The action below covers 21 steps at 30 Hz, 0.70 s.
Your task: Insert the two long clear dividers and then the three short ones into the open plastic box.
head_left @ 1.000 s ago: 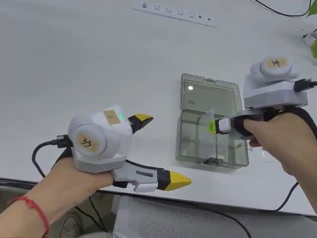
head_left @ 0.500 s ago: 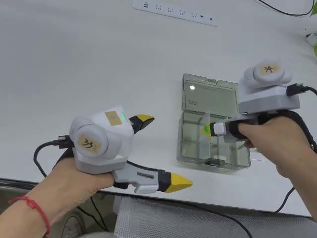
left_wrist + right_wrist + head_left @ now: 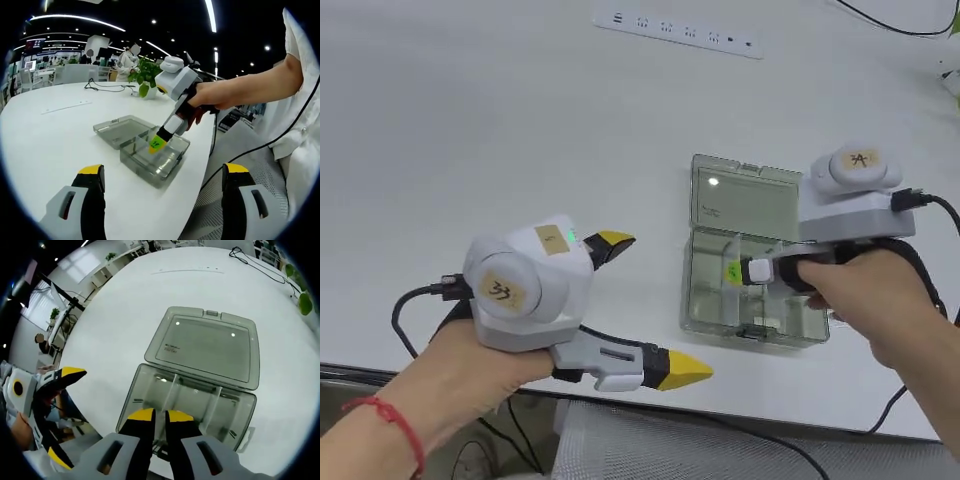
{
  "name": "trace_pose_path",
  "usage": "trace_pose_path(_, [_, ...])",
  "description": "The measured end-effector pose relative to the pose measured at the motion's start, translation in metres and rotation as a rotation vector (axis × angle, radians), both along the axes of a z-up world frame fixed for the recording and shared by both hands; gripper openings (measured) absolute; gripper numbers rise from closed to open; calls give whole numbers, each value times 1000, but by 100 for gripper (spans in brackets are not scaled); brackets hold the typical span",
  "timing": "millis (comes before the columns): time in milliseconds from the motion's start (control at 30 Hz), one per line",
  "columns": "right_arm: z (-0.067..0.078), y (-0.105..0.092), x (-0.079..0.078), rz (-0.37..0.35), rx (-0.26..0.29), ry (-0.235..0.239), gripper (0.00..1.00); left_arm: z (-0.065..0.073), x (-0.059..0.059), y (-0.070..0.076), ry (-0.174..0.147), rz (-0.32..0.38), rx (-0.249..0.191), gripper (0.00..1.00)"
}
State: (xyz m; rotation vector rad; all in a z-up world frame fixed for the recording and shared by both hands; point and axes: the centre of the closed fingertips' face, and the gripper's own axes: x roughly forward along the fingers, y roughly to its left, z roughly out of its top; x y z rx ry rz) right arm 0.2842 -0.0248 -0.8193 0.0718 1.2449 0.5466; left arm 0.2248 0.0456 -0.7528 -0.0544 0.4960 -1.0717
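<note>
The open plastic box (image 3: 705,300) sits near the white table's (image 3: 500,120) front edge, its lid (image 3: 745,205) laid flat behind. The lid's printed label (image 3: 172,347) is too small to read. The right gripper (image 3: 159,416), tagged "A", hovers over the box with its jaws nearly together; whether they pinch a clear divider is unclear. The left gripper (image 3: 650,305), tagged "33", gapes wide, well apart.
</note>
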Motion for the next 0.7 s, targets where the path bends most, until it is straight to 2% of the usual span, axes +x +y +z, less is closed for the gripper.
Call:
trace_pose_path(133, [2,1,-1,-15,27,-4,9,4,1,1,-4,3,4,100])
trace_pose_path(333, [13,1,-3,-56,104,-19,12,11,3,3,-14,12,7,100])
trace_pose_path(500, [33,0,0,-86,184,-46,15,16,3,3,-16,12,18,100])
trace_pose_path(667, [64,-7,7,-118,304,-109,17,27,5,2,-14,19,9,98])
trace_pose_path(700, [69,-10,7,-112,313,-119,18,28,4,2,-16,19,9,97])
